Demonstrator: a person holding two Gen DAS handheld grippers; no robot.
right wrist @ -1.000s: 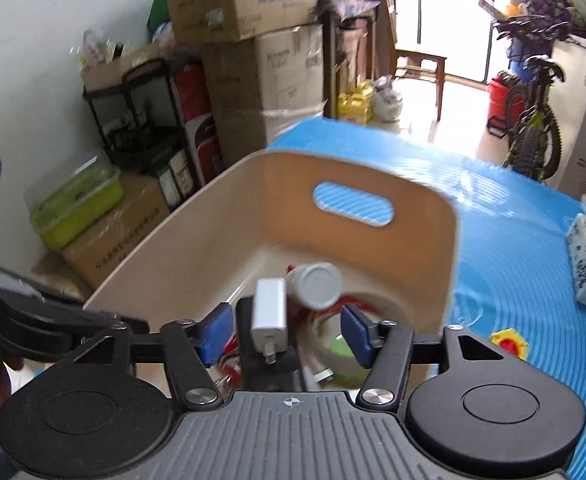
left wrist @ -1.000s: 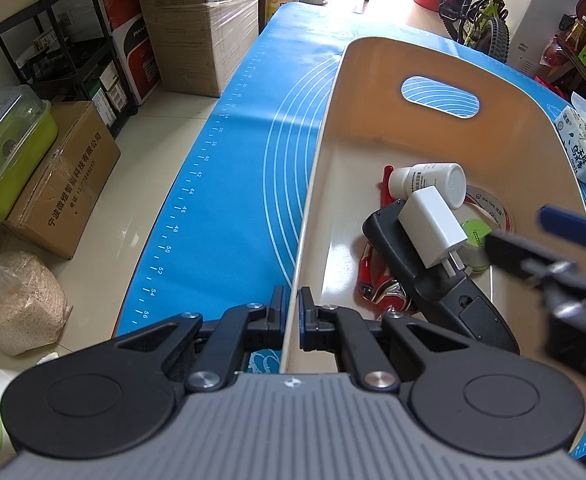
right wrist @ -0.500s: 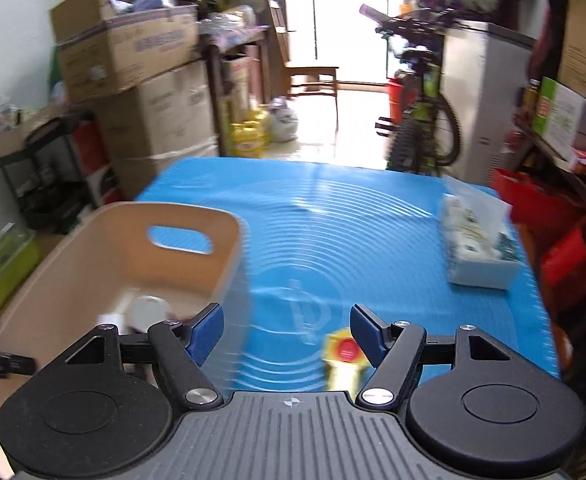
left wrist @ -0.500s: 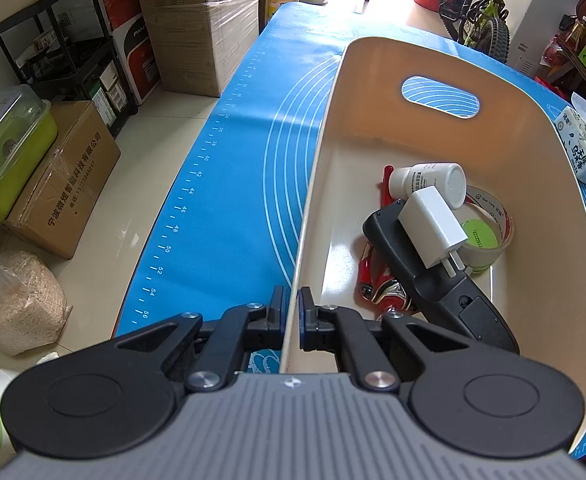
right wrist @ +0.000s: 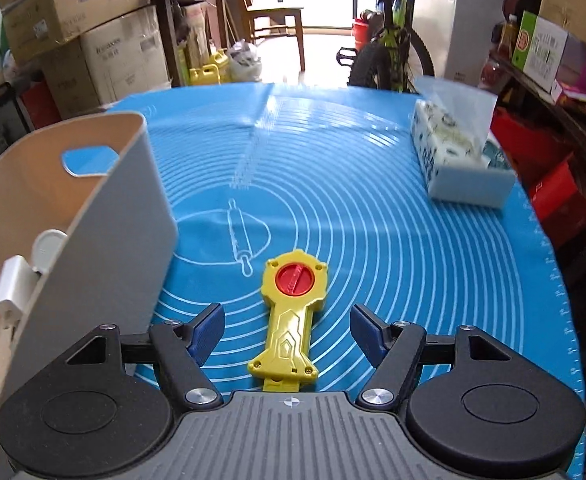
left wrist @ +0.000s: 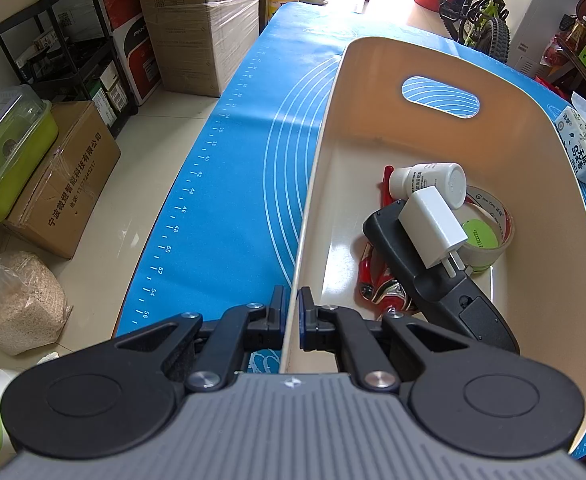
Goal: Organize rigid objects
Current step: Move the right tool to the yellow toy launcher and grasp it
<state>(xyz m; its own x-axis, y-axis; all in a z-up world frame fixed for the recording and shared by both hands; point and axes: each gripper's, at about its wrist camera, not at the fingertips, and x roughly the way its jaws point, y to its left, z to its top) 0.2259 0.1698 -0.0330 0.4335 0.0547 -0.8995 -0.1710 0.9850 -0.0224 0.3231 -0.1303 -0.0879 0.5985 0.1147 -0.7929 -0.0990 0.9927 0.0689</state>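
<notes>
A cream bin [left wrist: 541,184] stands on the blue mat; my left gripper [left wrist: 289,320] is shut on its near wall. Inside lie a white charger [left wrist: 433,226], a white pill bottle [left wrist: 429,180], a black remote-like device [left wrist: 449,296], a tape roll [left wrist: 493,224] and a red toy car [left wrist: 377,284]. In the right wrist view the bin [right wrist: 105,248] sits at the left. A yellow toy launcher with a red knob [right wrist: 291,320] lies on the mat between the fingers of my right gripper [right wrist: 287,330], which is open and not touching it.
A tissue pack [right wrist: 457,164] rests at the mat's far right. The blue mat [right wrist: 353,208] ends close on the right. Cardboard boxes [left wrist: 197,28], a black shelf, a green container [left wrist: 9,152] and a bicycle [left wrist: 481,12] stand on the floor around the table.
My right gripper left the bin, swung right and came down over the yellow launcher, its jaws a little wider. The left gripper stayed clamped on the bin wall.
</notes>
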